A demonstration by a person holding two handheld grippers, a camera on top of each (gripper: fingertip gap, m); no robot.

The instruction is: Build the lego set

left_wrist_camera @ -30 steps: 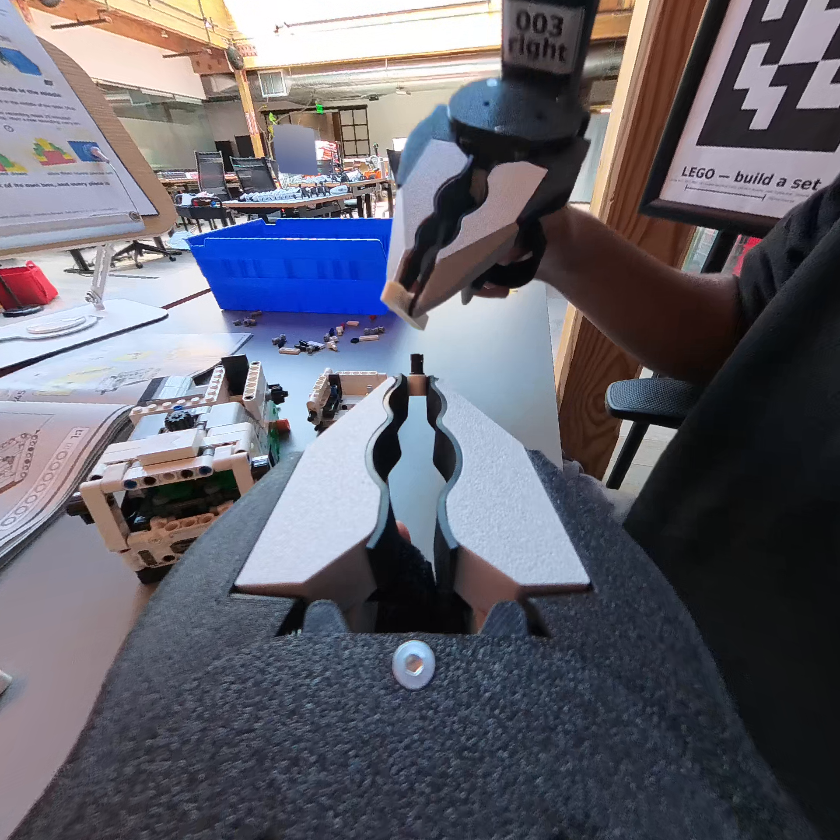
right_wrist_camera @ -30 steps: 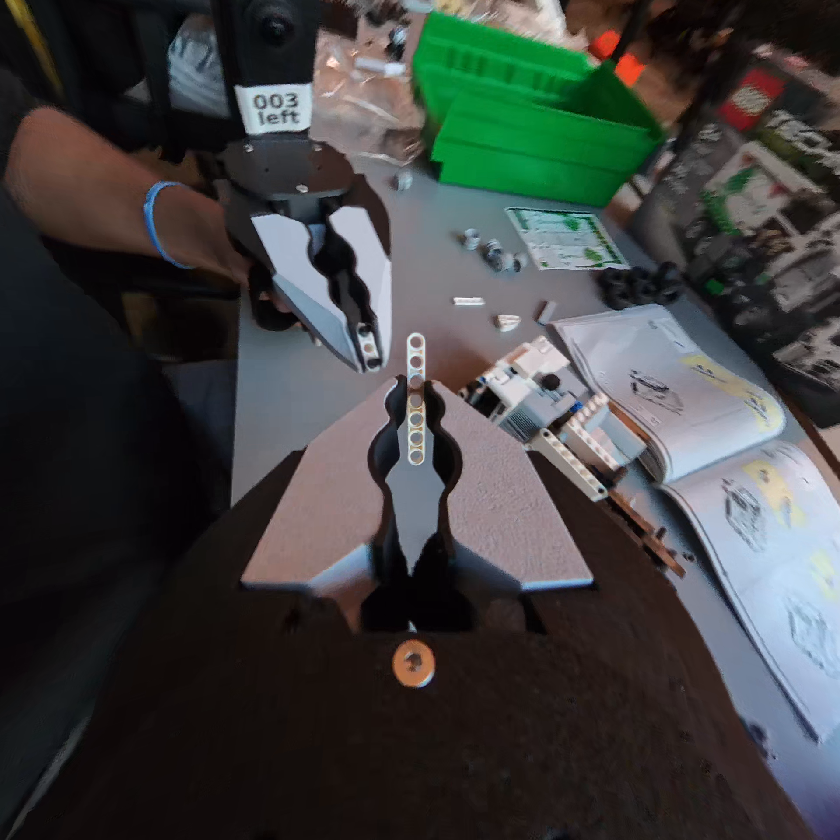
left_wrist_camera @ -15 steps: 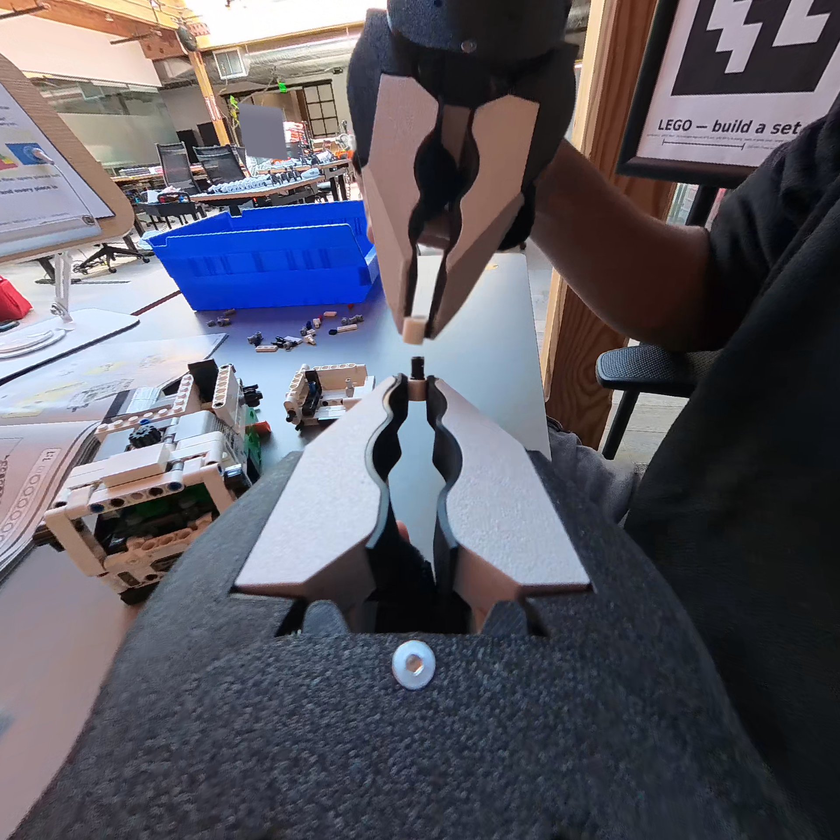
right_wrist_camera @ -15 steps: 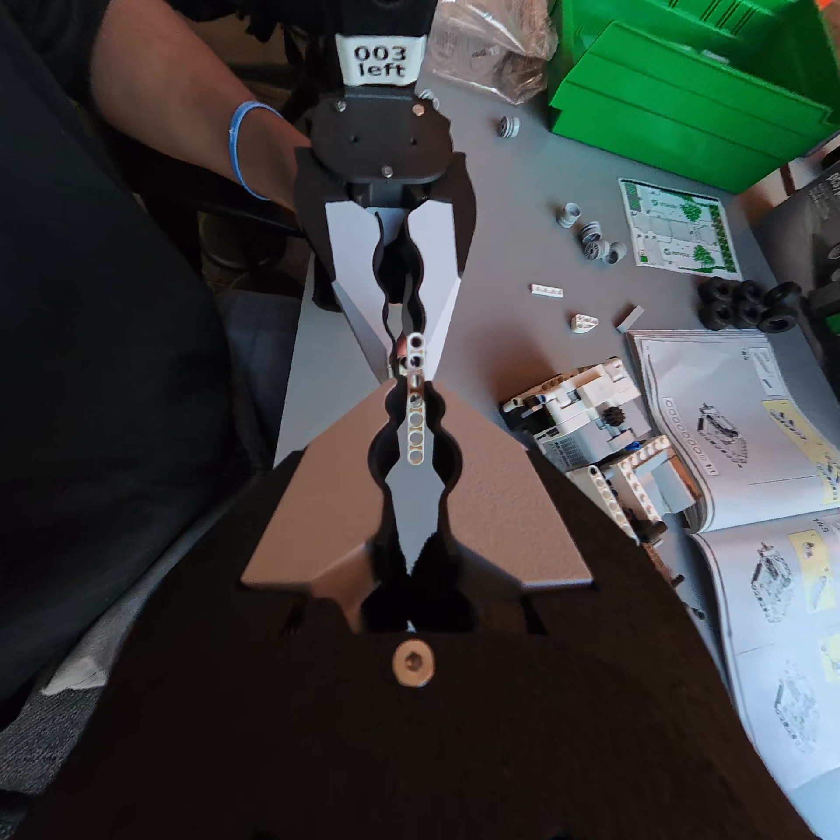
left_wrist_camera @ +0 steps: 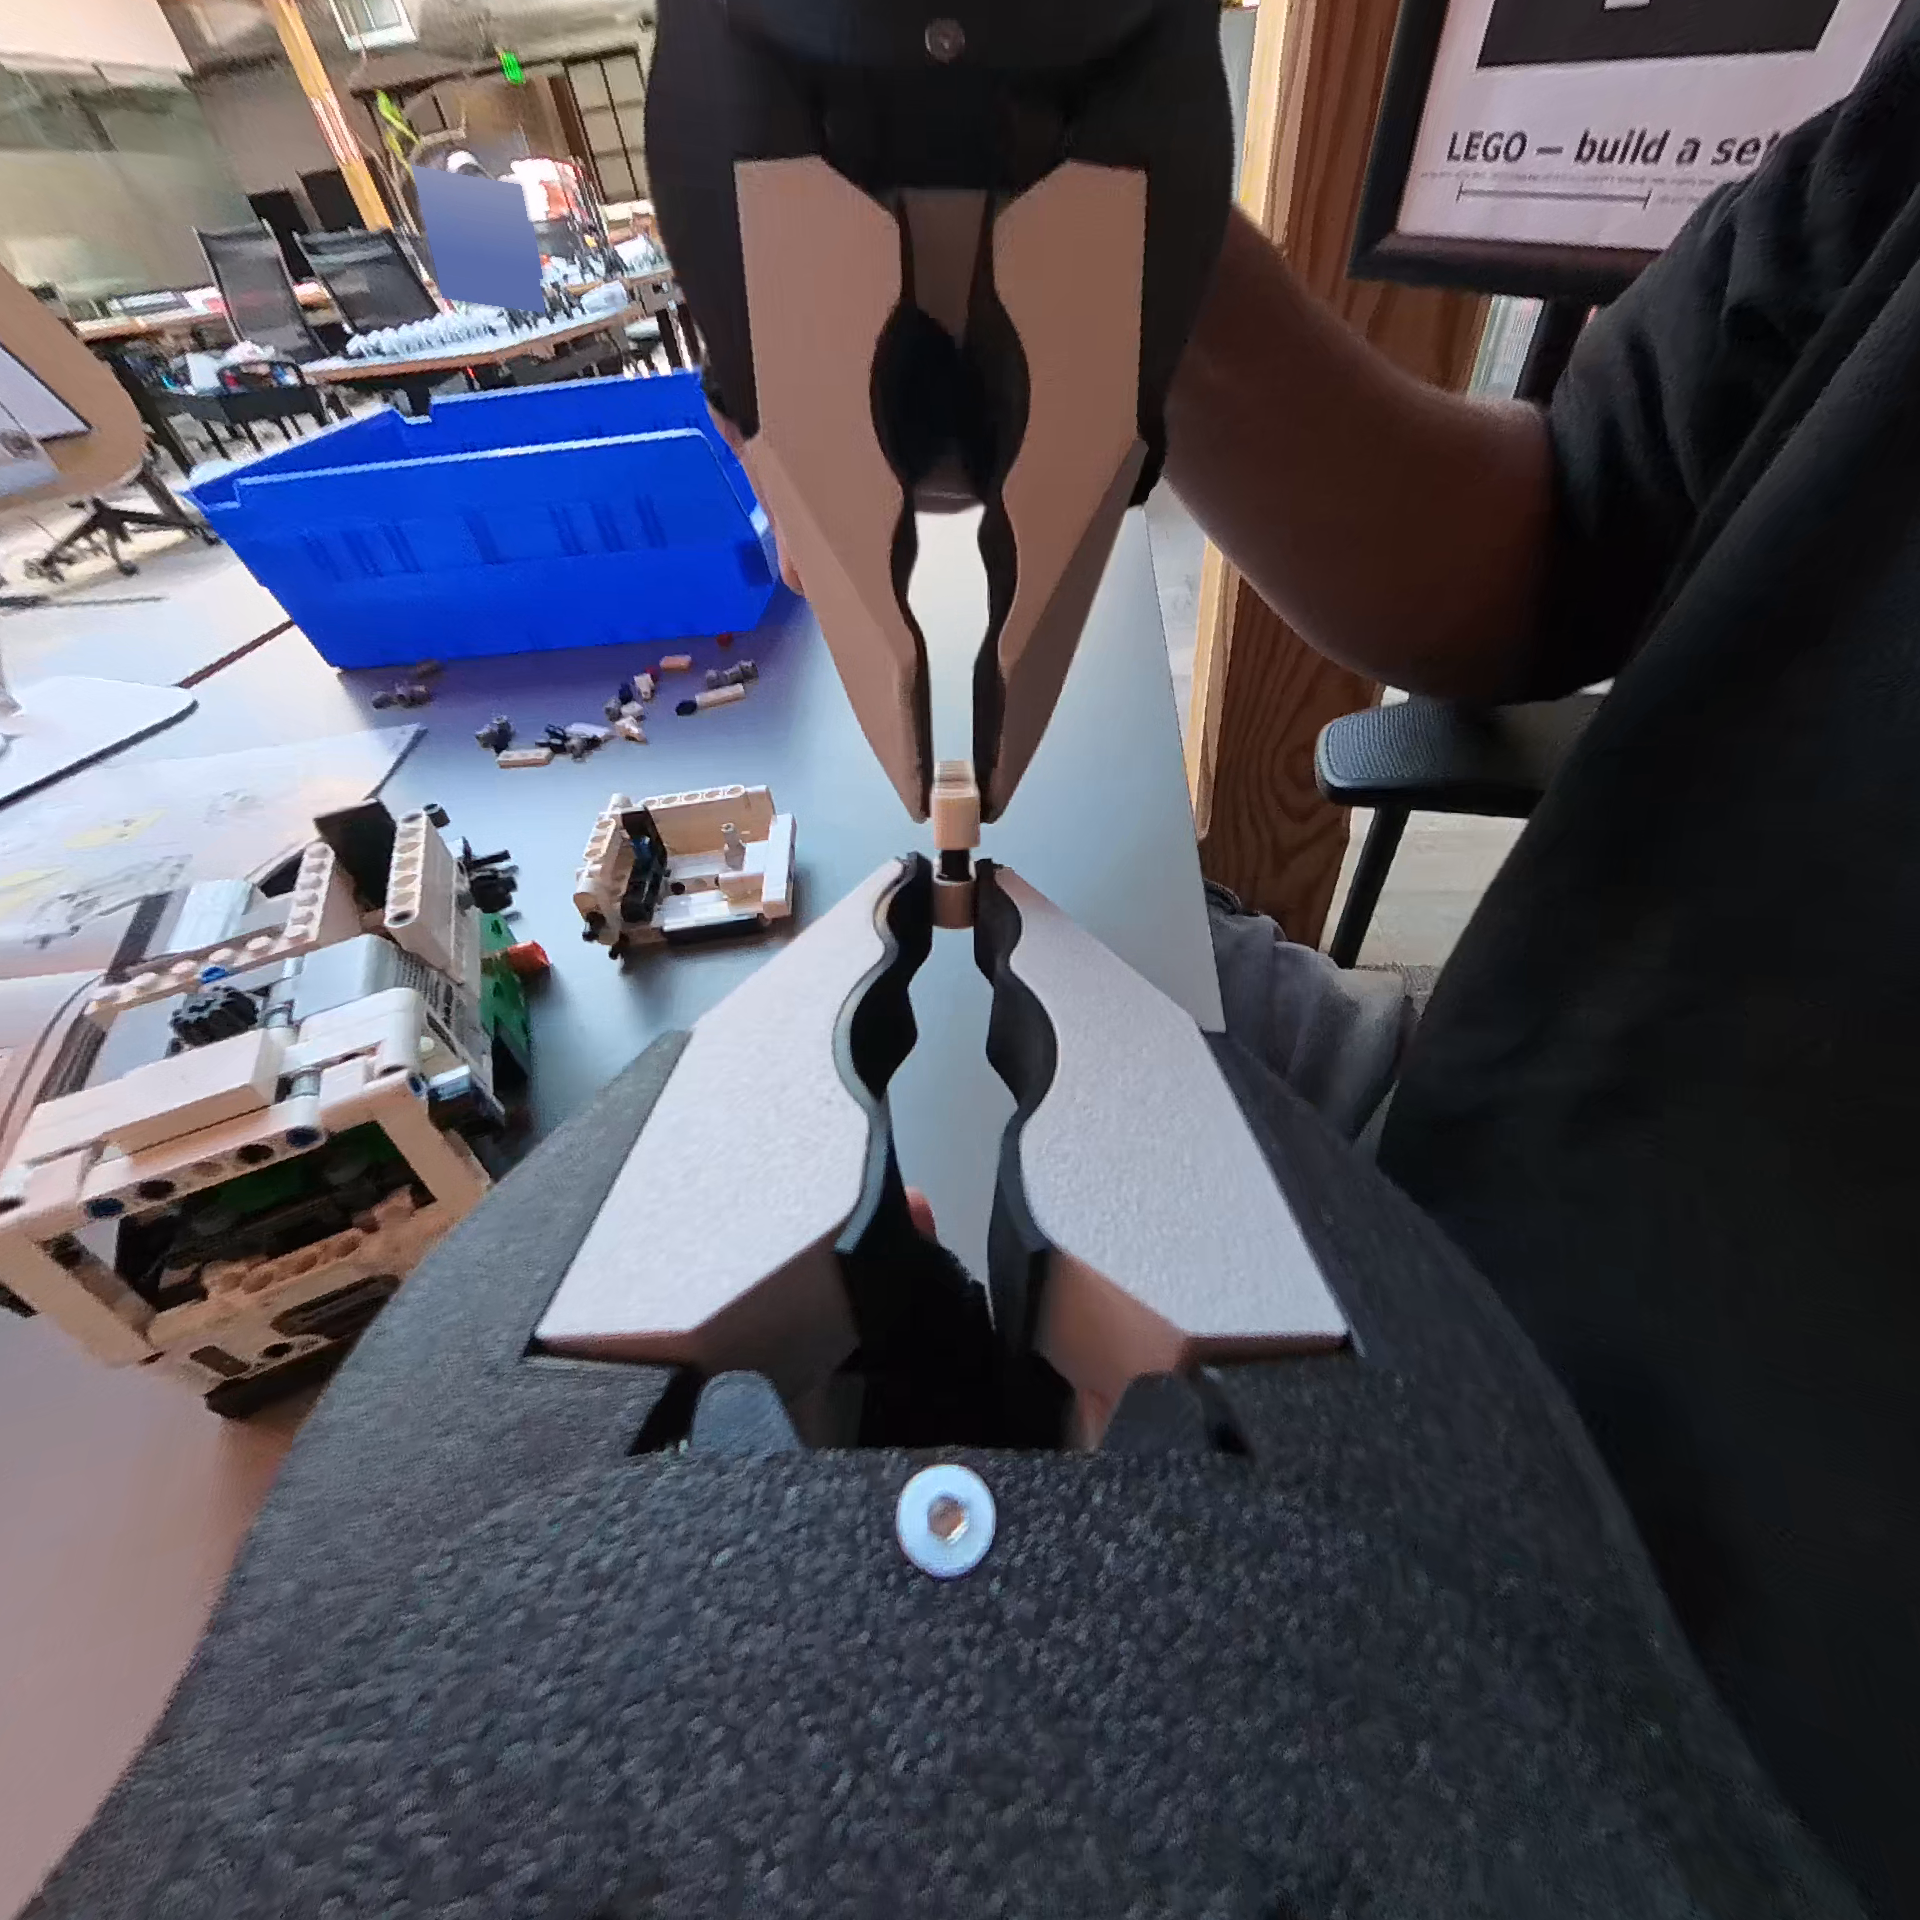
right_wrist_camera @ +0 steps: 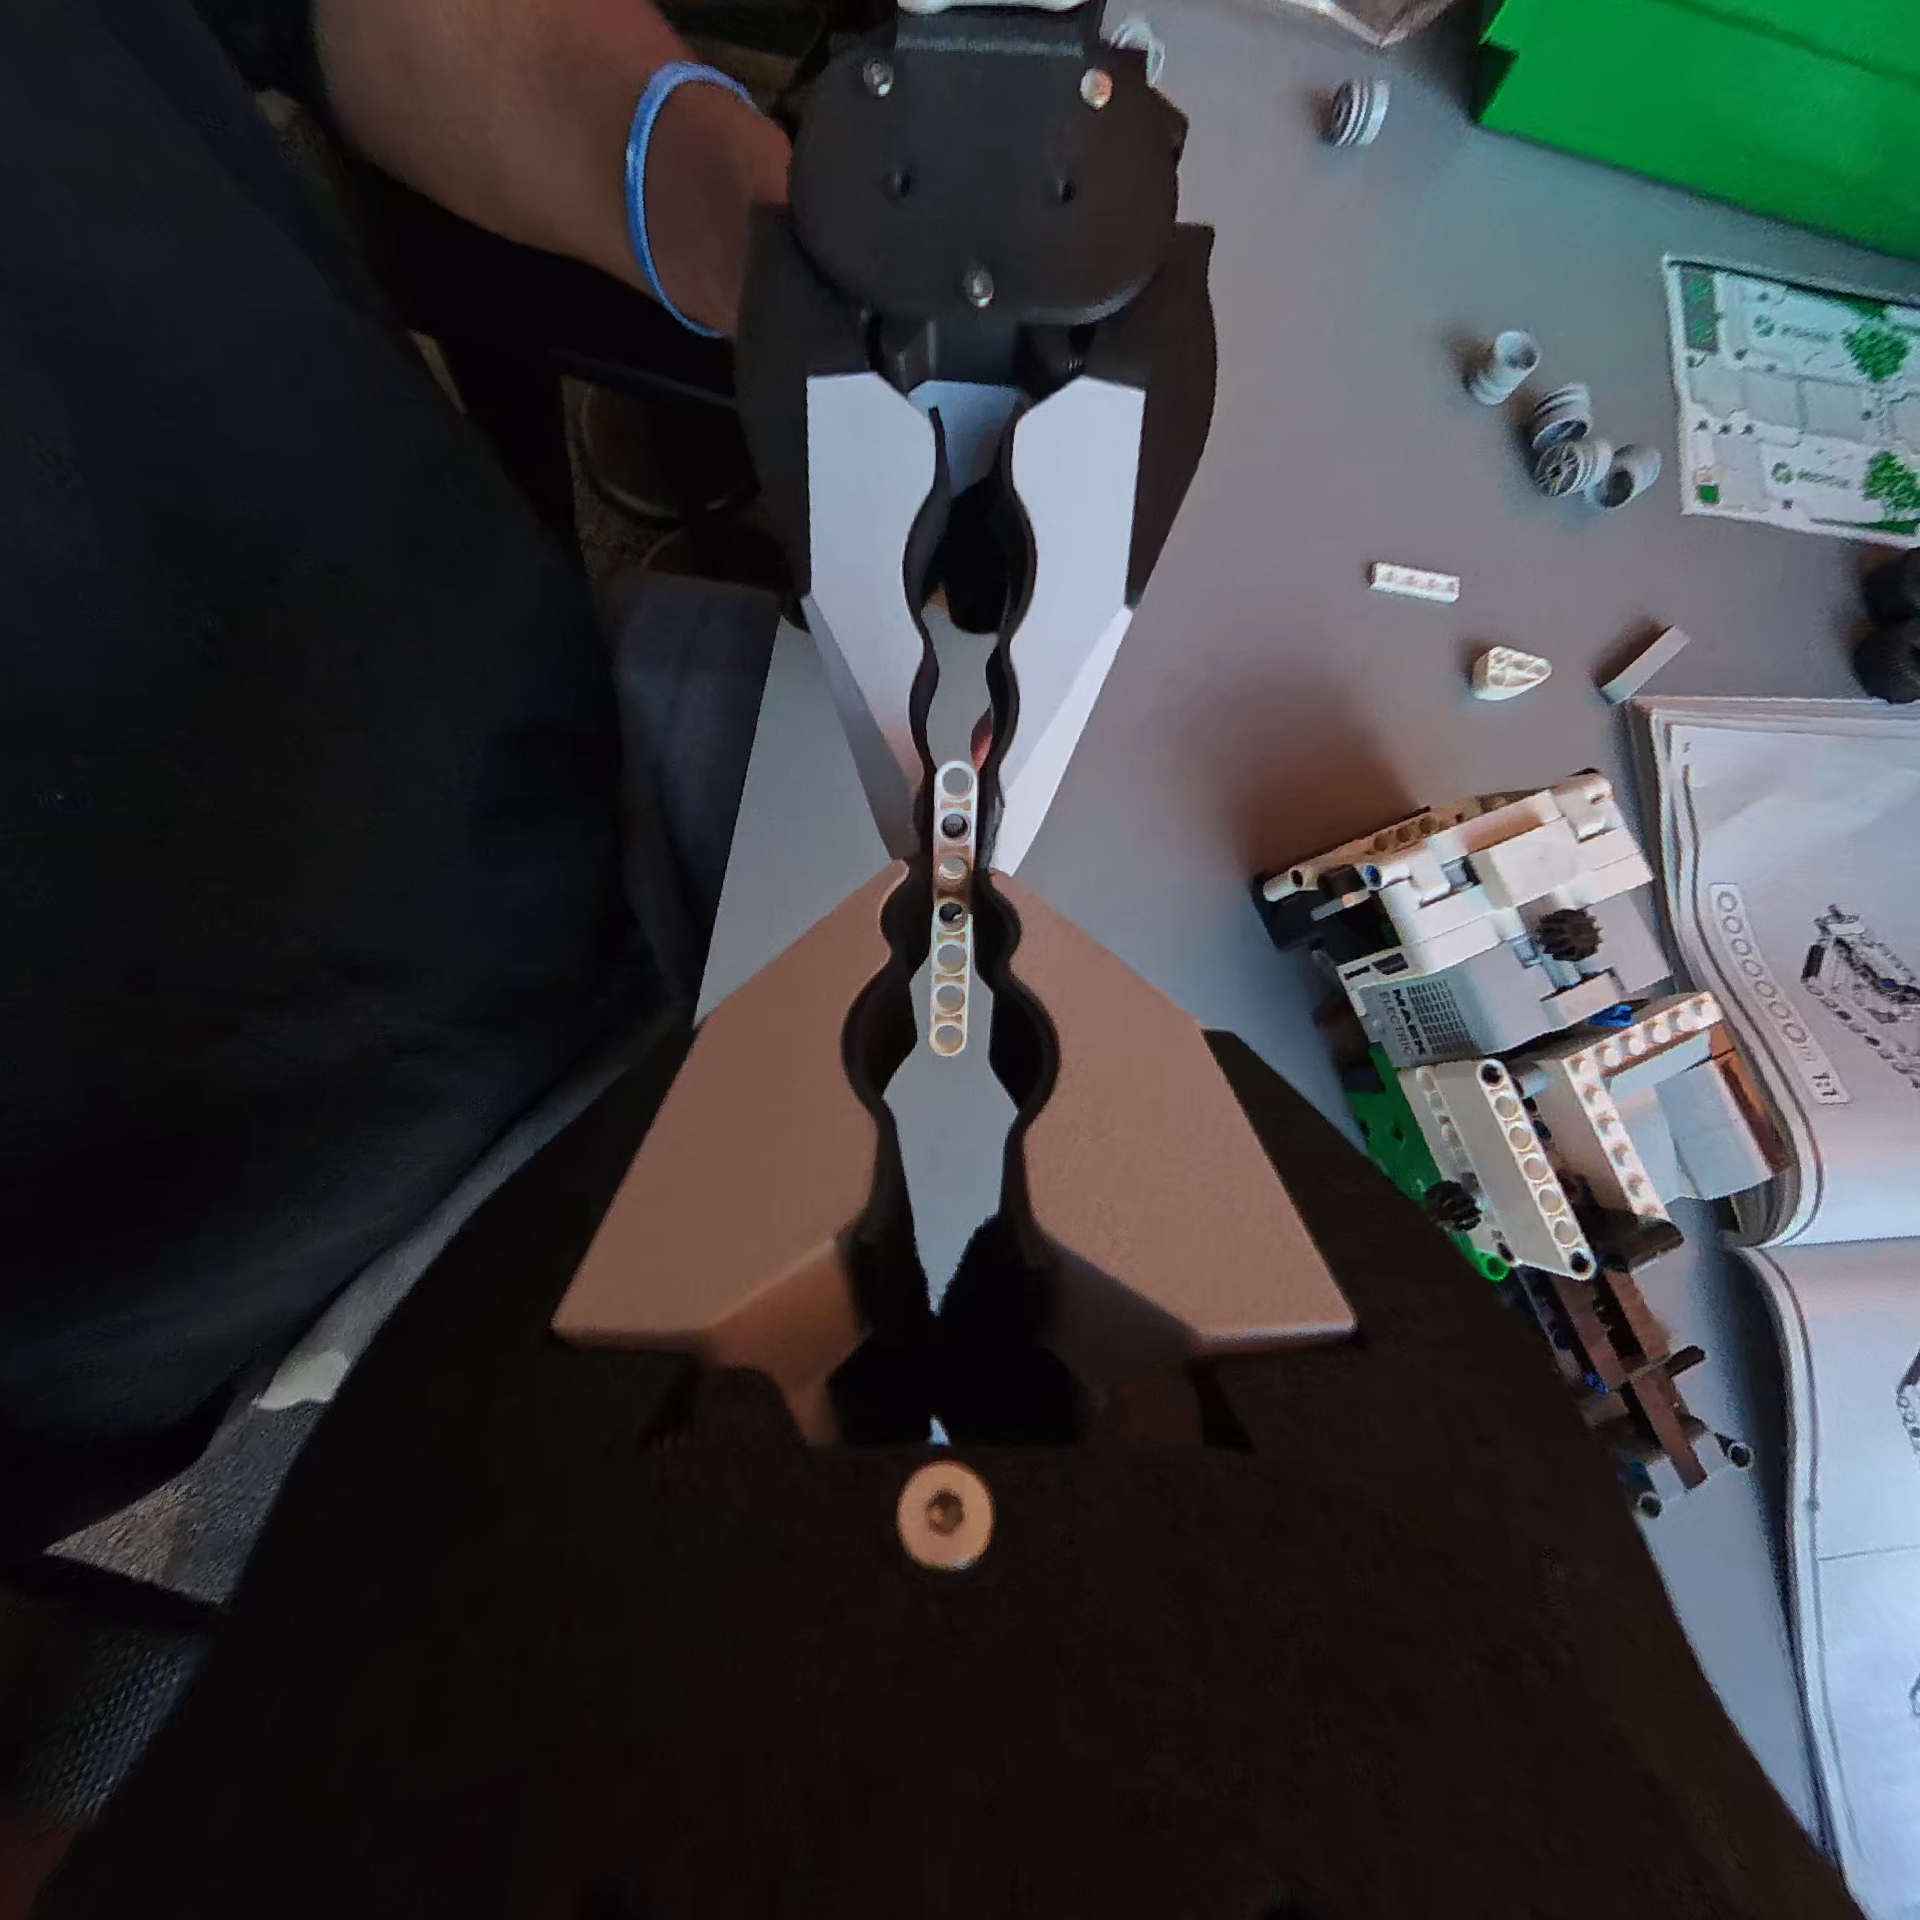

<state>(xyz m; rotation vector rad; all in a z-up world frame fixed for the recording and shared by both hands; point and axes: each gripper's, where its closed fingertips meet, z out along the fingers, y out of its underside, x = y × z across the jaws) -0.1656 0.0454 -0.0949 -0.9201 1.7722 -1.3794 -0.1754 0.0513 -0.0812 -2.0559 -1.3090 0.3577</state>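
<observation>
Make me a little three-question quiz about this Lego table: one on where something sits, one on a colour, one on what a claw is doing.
1. Where is the blue bin?
A. On the floor
B. On the table, beyond the loose small pieces
C. On top of the open booklet

2. What colour is the beam with the row of holes?
A. White
B. Red
C. Green

3. What is the right gripper doing?
A. Lying on the table
B. Wide open and empty
C. Shut on the beam

Answers:
1 B: the left wrist view shows the bin standing on the tabletop behind the scattered bits.
2 A: the right wrist view shows it plainly white.
3 C: its two fingers pinch the beam in the air.
</observation>
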